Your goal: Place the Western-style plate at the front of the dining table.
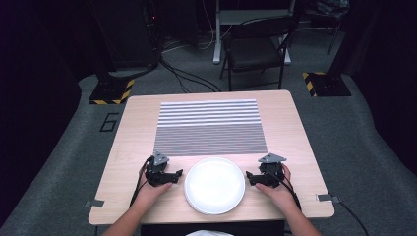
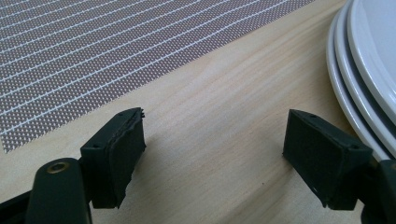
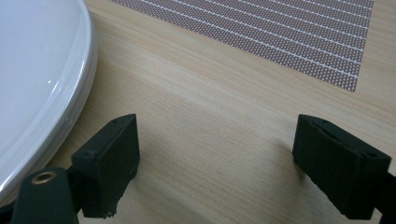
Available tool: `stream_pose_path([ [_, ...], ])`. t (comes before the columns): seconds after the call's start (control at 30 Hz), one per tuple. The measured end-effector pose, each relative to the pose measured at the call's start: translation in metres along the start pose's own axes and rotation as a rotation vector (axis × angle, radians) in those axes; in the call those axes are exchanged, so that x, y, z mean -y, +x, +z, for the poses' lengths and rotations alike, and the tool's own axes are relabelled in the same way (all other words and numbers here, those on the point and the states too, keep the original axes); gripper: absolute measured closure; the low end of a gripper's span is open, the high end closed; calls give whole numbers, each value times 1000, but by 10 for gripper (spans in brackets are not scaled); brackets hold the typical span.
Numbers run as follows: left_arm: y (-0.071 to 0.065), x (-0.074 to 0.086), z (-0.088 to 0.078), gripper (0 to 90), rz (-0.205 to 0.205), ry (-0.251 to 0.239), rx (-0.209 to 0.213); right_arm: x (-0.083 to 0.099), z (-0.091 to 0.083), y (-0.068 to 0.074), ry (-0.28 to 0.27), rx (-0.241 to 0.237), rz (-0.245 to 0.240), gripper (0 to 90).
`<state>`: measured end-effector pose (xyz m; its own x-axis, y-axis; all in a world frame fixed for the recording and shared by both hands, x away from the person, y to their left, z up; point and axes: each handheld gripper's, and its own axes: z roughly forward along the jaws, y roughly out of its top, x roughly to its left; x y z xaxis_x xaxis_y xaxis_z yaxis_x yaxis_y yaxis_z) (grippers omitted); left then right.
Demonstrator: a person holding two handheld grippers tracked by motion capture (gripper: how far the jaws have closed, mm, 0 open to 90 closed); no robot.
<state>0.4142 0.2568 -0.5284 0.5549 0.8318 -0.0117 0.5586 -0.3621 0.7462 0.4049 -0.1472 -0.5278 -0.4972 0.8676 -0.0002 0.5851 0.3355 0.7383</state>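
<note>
I see a stack of round white plates sitting at the middle of the tabletop's near edge, just in front of a striped woven rectangular placemat. My left gripper rests just beside the stack, jaws spread over bare wood (nothing between them). My right gripper flanks the other side, likewise spread and empty.

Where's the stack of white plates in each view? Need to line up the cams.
High view: stack of white plates bottom centre, between the left gripper and right gripper.
Left gripper view: right edge, stacked rims, beside the right-hand jaw.
Right gripper view: left edge, beside the left-hand jaw.
Shared landmark: striped placemat, along the top of both gripper views.
</note>
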Motion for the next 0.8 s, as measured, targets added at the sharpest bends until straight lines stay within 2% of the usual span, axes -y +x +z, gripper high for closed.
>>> stream_pose_path([
  [0.63,0,0,0,195,1,0,-2,0,0,0,-2,5,7,146],
  [0.8,0,0,0,204,-2,-3,-9,0,0,0,-7,13,15,181],
])
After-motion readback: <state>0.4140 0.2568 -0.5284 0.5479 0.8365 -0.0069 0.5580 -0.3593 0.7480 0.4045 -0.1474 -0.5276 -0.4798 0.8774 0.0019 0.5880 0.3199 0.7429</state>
